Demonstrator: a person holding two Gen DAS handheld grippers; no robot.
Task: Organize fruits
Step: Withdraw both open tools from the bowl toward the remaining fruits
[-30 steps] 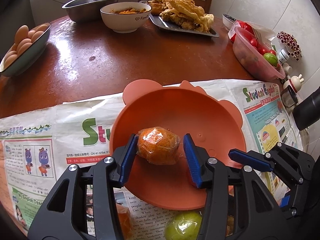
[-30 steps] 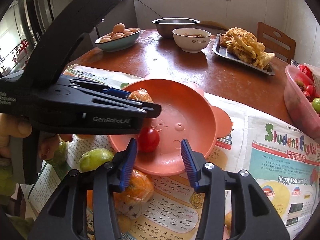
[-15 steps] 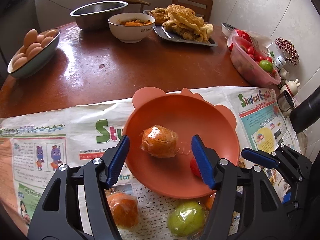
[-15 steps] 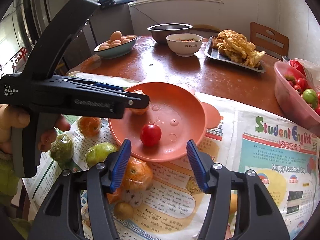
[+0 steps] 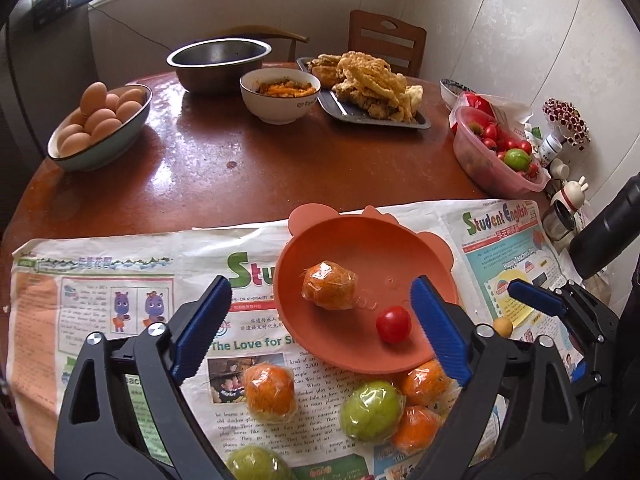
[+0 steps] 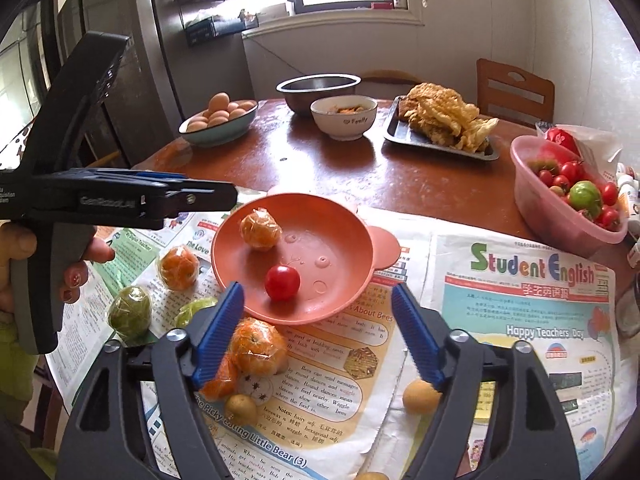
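An orange bowl (image 5: 400, 364) with small ears lies on newspaper. In it rest a plastic-wrapped orange (image 5: 329, 286) and a red cherry tomato (image 5: 393, 324). My left gripper (image 5: 320, 284) hovers above the bowl's near side, its jaws opening wide and holding nothing. In the right wrist view the wrapped orange (image 6: 260, 229) and tomato (image 6: 282, 282) lie clear of my right gripper (image 6: 317, 288), whose jaws are also opening and hold nothing. Wrapped oranges (image 5: 270, 394) and a green fruit (image 5: 372, 410) lie loose in front of the bowl.
Farther back on the brown round table stand a bowl of eggs (image 5: 100, 128), a steel bowl (image 5: 218, 64), a white food bowl (image 5: 280, 94) and a tray of fried food (image 5: 372, 88). A pink tub of tomatoes (image 5: 496, 152) sits at the right. Small yellow fruits (image 6: 420, 396) lie near my right gripper.
Both grippers' jaws have spread wide and pulled back and up from the bowl. The wrapped orange, earlier between the left pads, and the tomato now lie free in the bowl.
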